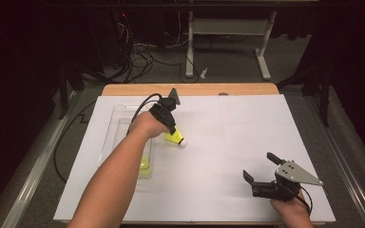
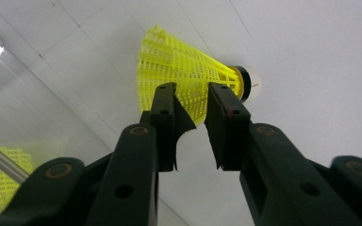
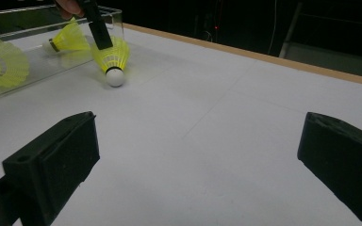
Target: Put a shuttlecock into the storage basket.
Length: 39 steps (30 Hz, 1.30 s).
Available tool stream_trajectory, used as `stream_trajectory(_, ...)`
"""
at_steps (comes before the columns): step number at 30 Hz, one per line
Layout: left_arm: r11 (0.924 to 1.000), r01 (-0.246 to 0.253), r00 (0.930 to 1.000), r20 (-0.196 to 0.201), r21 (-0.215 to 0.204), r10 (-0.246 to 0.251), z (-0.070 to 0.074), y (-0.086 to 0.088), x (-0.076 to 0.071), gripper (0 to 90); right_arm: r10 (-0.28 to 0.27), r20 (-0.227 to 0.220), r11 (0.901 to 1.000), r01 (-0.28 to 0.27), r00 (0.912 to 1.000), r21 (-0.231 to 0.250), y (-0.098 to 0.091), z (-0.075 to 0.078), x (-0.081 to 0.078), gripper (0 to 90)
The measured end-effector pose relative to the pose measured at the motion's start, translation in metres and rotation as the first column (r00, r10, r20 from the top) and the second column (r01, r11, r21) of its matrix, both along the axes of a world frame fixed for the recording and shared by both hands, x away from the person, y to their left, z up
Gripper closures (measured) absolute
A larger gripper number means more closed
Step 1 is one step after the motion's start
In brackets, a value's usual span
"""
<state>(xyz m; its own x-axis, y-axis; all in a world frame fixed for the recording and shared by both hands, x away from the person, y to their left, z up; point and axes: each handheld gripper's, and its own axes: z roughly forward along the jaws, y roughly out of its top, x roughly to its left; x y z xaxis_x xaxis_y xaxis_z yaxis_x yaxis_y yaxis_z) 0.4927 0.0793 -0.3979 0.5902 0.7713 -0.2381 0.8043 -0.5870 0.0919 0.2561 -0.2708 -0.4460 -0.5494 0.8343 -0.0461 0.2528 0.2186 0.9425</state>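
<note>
We are at the pick-up step: our left tongs (image 2: 191, 101) pinch the mesh skirt of a yellow shuttlecock (image 2: 188, 75) that lies on its side on the white counter (image 1: 228, 142), just beside a clear plastic tray (image 1: 119, 116). The next move, we judge, calls for a gentle lift and a carry over the tray's low wall, since the skirt is thin, springy lattice plastic and could buckle. Its cork nose is round, white, with a black band. Two more yellow shuttlecocks (image 3: 2, 63) lie in the tray. Our right tongs (image 3: 198, 155) rest released, well apart, nothing between their jaws.
</note>
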Motion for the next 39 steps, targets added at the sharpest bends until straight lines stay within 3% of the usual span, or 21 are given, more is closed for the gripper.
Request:
stream_trajectory(11, 0.9988, 0.012, 0.9999, -0.001, -0.047, -0.012, 0.005, 0.002, -0.003, 88.7, 0.001, 0.001, 1.0, -0.001, 1.0, -0.006, 0.001, 0.0, 0.0, 0.2)
stream_trajectory(20, 0.9953, 0.038, 0.9993, 0.008, -0.089, -0.038, 0.014, 0.0, -0.011, 89.9, 0.001, 0.003, 1.0, -0.001, 1.0, -0.008, 0.001, 0.0, 0.0, 0.2)
stream_trajectory(31, 0.99, 0.025, 0.9985, 0.052, -0.139, -0.018, 0.048, 0.016, -0.024, 90.0, 0.001, -0.001, 1.0, -0.001, 1.0, -0.009, 0.003, 0.0, -0.001, 0.2)
stream_trajectory(39, 0.9925, 0.002, 0.9969, 0.079, -0.122, 0.007, 0.065, 0.035, -0.034, 90.0, 0.005, -0.001, 0.9999, -0.005, 1.0, -0.012, 0.004, 0.0, -0.001, 0.2)
